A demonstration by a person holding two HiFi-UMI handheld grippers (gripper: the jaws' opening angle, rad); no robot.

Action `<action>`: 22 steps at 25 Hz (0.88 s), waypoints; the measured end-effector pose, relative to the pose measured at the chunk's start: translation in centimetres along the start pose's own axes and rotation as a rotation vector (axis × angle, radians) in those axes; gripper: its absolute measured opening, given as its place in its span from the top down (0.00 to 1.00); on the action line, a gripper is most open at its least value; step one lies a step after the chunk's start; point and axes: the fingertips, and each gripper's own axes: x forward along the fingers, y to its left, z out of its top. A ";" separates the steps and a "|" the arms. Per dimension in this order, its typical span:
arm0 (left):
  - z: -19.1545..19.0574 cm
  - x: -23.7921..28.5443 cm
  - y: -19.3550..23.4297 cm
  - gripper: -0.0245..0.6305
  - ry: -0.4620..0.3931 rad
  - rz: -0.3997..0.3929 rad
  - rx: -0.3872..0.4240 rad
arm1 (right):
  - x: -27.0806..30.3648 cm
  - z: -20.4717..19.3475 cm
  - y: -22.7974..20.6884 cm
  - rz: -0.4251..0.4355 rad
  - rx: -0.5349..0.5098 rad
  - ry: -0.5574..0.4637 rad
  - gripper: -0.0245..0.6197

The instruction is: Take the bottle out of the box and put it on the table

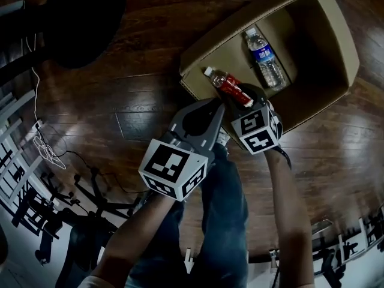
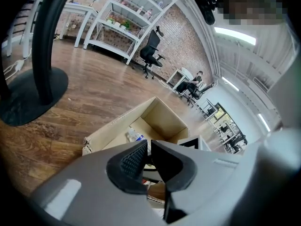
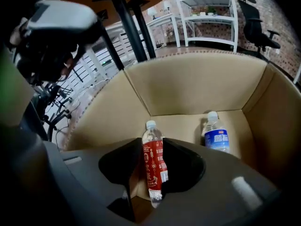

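From the head view, my right gripper [image 1: 243,96] is down inside the open cardboard box [image 1: 336,35]. It sits over the base end of the red-labelled bottle [image 1: 228,84], which lies on the box bottom near a blue-labelled bottle [image 1: 265,57], and my left gripper [image 1: 219,108] hangs just beside the box's near wall. In the left gripper view my jaws are all but together, with nothing between them. In the right gripper view my jaws stand partly apart astride the red-labelled bottle, close along both its sides.
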 end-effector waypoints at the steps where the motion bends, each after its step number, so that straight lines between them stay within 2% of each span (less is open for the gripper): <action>1: 0.0 0.1 0.1 0.97 -0.004 -0.003 0.007 | 0.9 -0.7 -0.1 0.006 -0.011 0.030 0.74; 6: -0.8 0.0 1.0 0.97 0.003 -0.008 0.031 | 3.9 -2.9 -0.2 0.012 -0.072 0.157 0.65; 11: -2.0 -0.1 1.4 0.97 0.021 -0.010 0.036 | 6.5 -4.4 -0.4 -0.003 -0.161 0.271 0.60; 14: -2.3 -0.2 1.2 0.97 0.035 -0.028 0.051 | 8.1 -5.4 -0.6 -0.015 -0.181 0.346 0.53; 16: -2.3 -0.4 1.3 0.97 0.030 -0.033 0.052 | 8.9 -6.1 -1.0 -0.029 -0.182 0.370 0.53; 22: -2.3 -0.8 2.4 0.97 0.014 -0.018 0.031 | 9.1 -5.4 -0.3 0.087 -0.154 0.389 0.51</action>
